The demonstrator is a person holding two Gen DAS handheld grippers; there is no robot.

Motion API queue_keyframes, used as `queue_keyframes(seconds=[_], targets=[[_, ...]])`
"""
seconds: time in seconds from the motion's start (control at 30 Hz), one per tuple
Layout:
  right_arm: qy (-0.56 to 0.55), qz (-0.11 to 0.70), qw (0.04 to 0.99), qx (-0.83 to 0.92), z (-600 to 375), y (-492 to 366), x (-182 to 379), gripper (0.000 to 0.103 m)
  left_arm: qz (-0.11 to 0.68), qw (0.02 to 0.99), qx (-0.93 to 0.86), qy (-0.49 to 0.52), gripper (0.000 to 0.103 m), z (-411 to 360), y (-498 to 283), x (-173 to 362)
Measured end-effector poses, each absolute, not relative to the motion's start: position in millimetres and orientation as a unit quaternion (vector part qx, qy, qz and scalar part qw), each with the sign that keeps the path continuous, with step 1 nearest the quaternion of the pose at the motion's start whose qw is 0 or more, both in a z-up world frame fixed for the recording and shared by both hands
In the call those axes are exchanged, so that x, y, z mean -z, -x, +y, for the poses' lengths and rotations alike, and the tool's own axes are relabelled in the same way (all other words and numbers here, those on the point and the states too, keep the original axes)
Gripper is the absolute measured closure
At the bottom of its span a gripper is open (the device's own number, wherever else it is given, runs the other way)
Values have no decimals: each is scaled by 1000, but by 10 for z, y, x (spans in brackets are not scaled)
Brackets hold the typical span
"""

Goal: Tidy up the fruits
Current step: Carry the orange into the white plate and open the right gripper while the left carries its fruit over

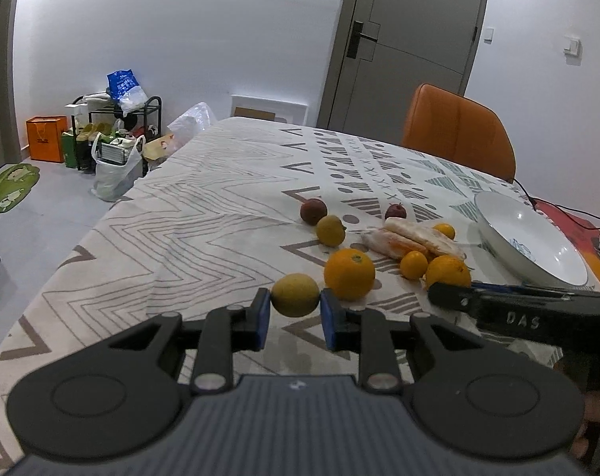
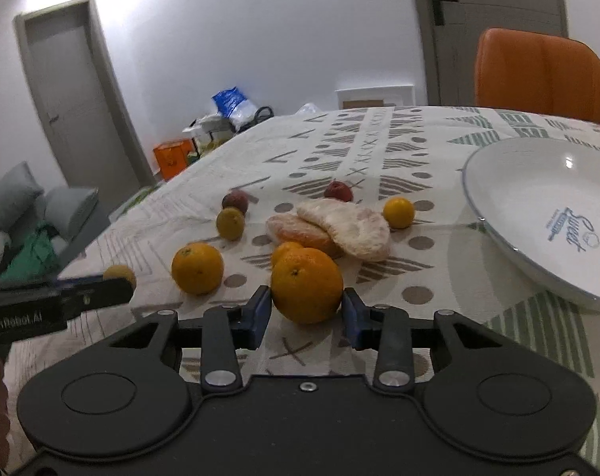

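Note:
My left gripper (image 1: 295, 306) is shut on a small yellow-green citrus fruit (image 1: 295, 294), held just above the patterned tablecloth (image 1: 204, 214). In the right wrist view my right gripper (image 2: 305, 311) is shut on a large orange (image 2: 306, 285) that rests on the cloth, one blue pad against each side. A second orange (image 2: 197, 267) lies to its left. Behind it are wrapped peeled fruit pieces (image 2: 339, 230), a small tangerine (image 2: 398, 212), a yellow fruit (image 2: 230, 223) and two dark red fruits (image 2: 235, 200) (image 2: 338, 190). The white plate (image 2: 510, 206) lies at the right with nothing in it.
An orange chair (image 1: 458, 131) stands at the table's far side. Black cables (image 1: 569, 214) run behind the plate. Bags and a loaded rack (image 1: 113, 135) clutter the floor on the left. The table's left edge drops off near the fruit.

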State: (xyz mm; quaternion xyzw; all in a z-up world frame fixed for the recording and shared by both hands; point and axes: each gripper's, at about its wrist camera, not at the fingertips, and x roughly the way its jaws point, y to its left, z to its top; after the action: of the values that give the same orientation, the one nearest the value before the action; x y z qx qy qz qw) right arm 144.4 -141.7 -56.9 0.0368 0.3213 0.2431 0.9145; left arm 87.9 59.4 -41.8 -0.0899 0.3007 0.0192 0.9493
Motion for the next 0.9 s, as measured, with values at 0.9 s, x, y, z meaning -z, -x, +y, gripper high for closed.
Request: queue_keyframes(seconds=[0.9], targets=[[-78, 262, 939, -208, -2105, -1281, 287, 67, 283, 956, 35, 67, 78, 94, -1109, 277]])
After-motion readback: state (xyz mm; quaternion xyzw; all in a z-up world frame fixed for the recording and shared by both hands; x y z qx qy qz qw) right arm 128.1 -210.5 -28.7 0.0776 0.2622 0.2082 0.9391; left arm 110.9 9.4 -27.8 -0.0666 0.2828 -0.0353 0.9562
